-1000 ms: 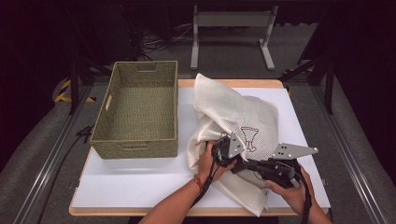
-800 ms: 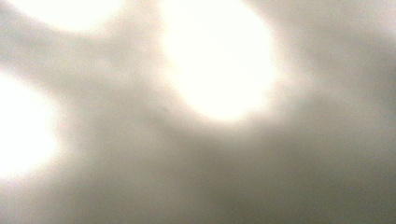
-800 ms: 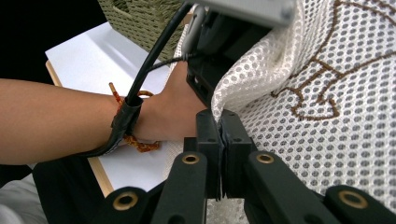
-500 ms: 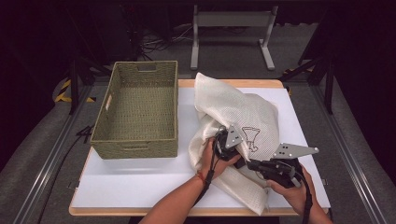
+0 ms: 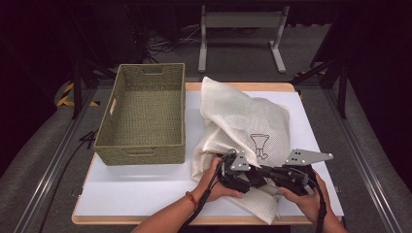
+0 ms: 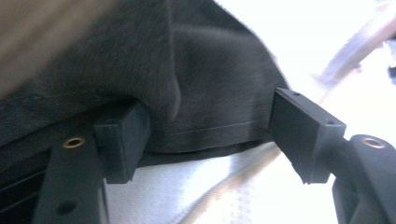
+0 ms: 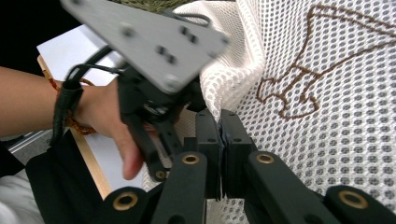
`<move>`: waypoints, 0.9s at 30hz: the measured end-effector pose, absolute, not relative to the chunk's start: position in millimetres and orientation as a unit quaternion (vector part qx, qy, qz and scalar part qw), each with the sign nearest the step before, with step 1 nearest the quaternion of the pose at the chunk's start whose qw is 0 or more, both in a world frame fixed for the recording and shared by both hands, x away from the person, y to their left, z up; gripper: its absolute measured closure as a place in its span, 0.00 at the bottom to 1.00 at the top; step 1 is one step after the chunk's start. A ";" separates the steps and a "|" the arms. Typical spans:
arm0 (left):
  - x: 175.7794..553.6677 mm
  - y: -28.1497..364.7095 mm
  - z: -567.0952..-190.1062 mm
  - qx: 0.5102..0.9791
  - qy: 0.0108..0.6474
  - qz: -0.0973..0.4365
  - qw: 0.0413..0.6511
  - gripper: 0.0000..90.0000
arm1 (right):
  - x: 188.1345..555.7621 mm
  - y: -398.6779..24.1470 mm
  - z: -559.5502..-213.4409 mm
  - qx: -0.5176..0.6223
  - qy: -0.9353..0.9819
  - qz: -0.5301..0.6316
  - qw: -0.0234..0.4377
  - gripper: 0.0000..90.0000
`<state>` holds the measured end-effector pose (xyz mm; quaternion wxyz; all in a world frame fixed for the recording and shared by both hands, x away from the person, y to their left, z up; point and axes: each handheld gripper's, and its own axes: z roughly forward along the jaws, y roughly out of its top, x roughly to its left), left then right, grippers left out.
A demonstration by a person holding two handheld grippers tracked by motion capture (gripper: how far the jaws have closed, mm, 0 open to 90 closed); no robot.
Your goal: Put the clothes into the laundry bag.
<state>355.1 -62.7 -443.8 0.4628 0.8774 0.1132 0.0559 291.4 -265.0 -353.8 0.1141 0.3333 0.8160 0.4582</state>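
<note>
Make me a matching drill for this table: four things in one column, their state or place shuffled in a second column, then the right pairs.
1. woven basket
2. mesh bag
3. left hand-held gripper
4. right hand-held gripper

A. jaws apart over dark cloth
B. empty, at the table's left
C. jaws pinching an edge of white mesh
D. crumpled, with a brown printed figure

Pairs: 1-B, 2-D, 3-A, 4-C

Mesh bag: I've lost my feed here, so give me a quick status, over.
Right gripper shut on mesh bag edge. Left gripper jaws just been opening, dark cloth between them, unpinched. Basket at the left, apart from the bag.
</note>
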 end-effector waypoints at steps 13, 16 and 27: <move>352.0 -75.8 -449.9 0.911 0.081 0.054 0.401 0.80 | 291.0 -260.9 -354.8 0.330 0.821 0.452 0.114 0.98; 352.4 -80.2 -449.4 0.912 0.080 0.059 0.399 0.94 | 291.9 -262.4 -355.6 0.333 0.819 0.453 0.114 0.98; 354.2 -72.5 -440.0 0.871 0.089 0.092 0.475 0.99 | 292.8 -268.2 -357.8 0.336 0.816 0.458 0.106 0.98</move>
